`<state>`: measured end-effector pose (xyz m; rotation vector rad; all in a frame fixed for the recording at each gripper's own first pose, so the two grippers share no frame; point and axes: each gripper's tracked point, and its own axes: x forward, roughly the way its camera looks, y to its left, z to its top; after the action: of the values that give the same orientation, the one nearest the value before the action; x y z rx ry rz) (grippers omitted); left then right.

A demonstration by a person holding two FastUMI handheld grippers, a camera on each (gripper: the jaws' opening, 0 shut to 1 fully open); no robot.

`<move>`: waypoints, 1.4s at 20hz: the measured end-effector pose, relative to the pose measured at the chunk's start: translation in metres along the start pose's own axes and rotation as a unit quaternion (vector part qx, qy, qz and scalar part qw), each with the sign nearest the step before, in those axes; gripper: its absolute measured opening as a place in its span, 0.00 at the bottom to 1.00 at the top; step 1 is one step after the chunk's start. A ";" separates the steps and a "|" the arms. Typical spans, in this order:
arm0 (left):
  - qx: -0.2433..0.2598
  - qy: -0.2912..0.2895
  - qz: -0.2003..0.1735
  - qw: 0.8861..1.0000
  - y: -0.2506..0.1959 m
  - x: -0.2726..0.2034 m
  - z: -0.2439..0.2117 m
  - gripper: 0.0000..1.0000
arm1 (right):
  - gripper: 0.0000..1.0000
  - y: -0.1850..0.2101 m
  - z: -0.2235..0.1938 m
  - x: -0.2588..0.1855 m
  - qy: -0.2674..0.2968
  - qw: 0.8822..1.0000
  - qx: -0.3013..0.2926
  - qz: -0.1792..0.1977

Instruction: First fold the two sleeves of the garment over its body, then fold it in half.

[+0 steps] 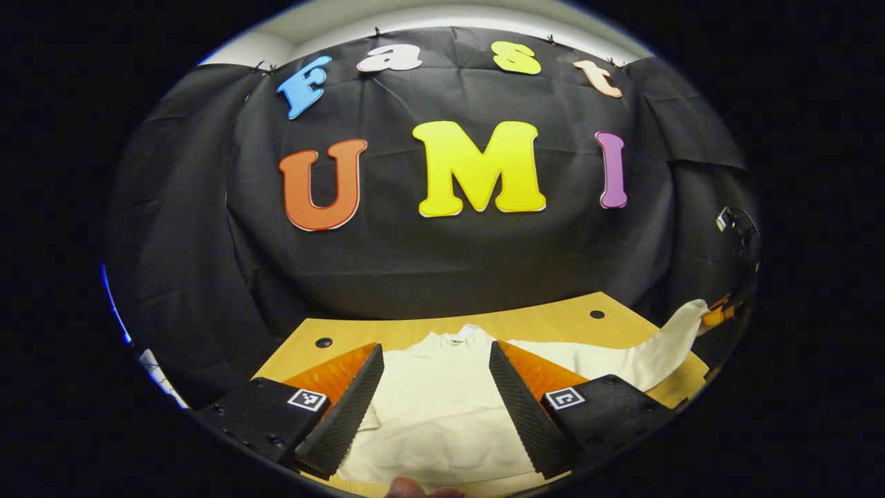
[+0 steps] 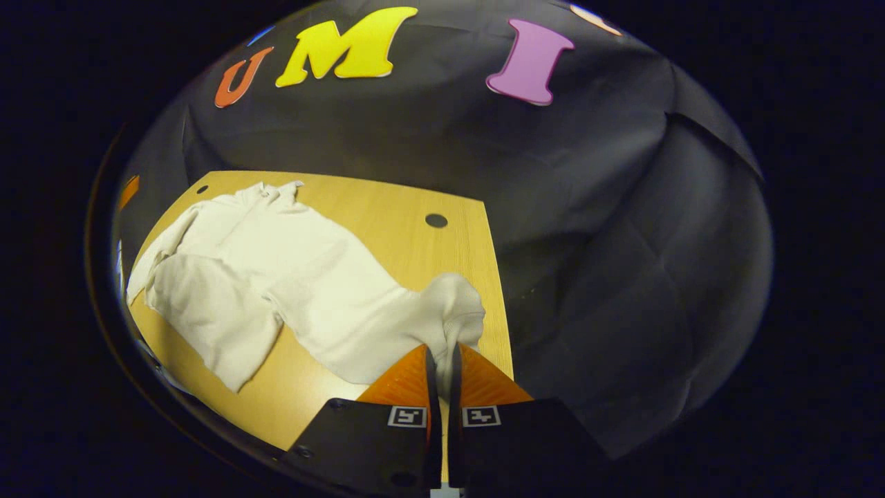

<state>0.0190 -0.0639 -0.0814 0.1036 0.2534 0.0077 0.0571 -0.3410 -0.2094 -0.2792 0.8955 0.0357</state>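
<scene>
- Evidently, right gripper (image 2: 442, 360) fingers pinched the sleeve (image 2: 453, 304) cuff, lifting it off the tabletop (image 2: 415, 207) for folding.
- Left gripper (image 1: 435, 394) hovered spread over the garment (image 1: 435, 408).

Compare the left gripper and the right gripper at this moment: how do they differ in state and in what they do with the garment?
The left gripper is wide open and holds nothing; the right gripper is shut on the sleeve. The left gripper hovers over the body of the white garment, while the right gripper sits at the table's edge, lifting the sleeve end. Both point forward over the same wooden table.
</scene>
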 end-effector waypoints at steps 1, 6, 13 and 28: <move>-0.005 -0.002 0.010 1.000 0.011 -0.003 0.000 0.99 | 0.02 0.010 0.021 -0.002 -0.015 1.000 -0.009 0.003; -0.029 -0.005 0.057 0.998 0.071 -0.017 -0.004 0.98 | 0.04 0.074 0.111 -0.010 -0.072 0.995 -0.066 0.023; -0.059 0.001 0.085 0.995 0.125 -0.043 -0.021 0.99 | 0.04 0.215 0.201 0.007 -0.116 0.979 -0.148 0.080; -0.091 0.031 0.137 0.986 0.191 -0.082 -0.076 0.99 | 0.04 0.543 0.164 0.112 -0.065 0.928 -0.291 0.223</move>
<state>-0.0786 0.1316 -0.1143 -0.0453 0.2980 0.3068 0.1728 0.2142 -0.3215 -0.6127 0.7836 0.7462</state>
